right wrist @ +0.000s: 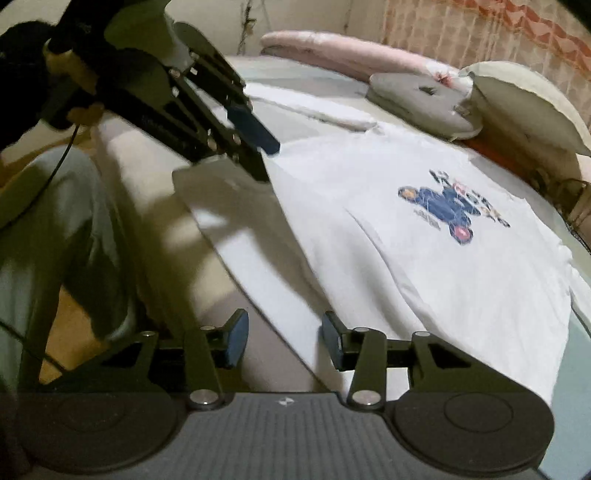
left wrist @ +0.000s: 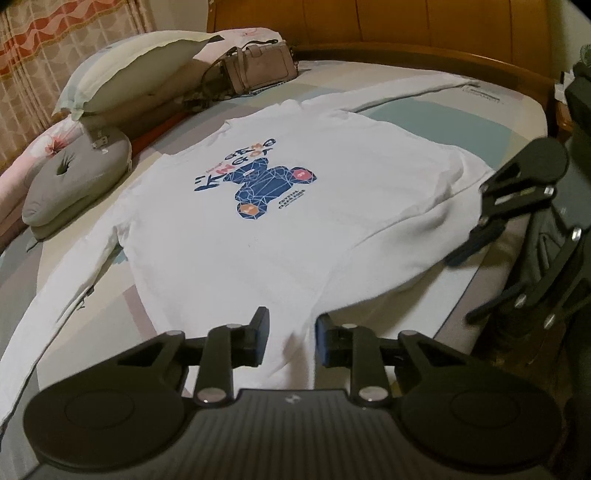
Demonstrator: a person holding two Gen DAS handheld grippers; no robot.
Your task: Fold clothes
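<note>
A white long-sleeved shirt (left wrist: 295,229) with a blue bear print (left wrist: 258,184) lies flat, front up, on the bed, both sleeves spread outward. My left gripper (left wrist: 291,338) is at the near hem, and the cloth funnels up into the narrow gap and fills it between the pads. In the right wrist view the left gripper (right wrist: 267,162) sits at one corner of the hem of the shirt (right wrist: 443,277). My right gripper (right wrist: 282,338) is open over the hem at the bed's edge and grips nothing. From the left wrist view the right gripper (left wrist: 469,225) hovers by the shirt's right side.
Pillows (left wrist: 140,70), a grey cushion (left wrist: 77,181) and a beige handbag (left wrist: 258,68) lie along the far side of the bed. A wooden headboard (left wrist: 369,22) stands behind. A person's leg in light trousers (right wrist: 55,229) is beside the bed edge.
</note>
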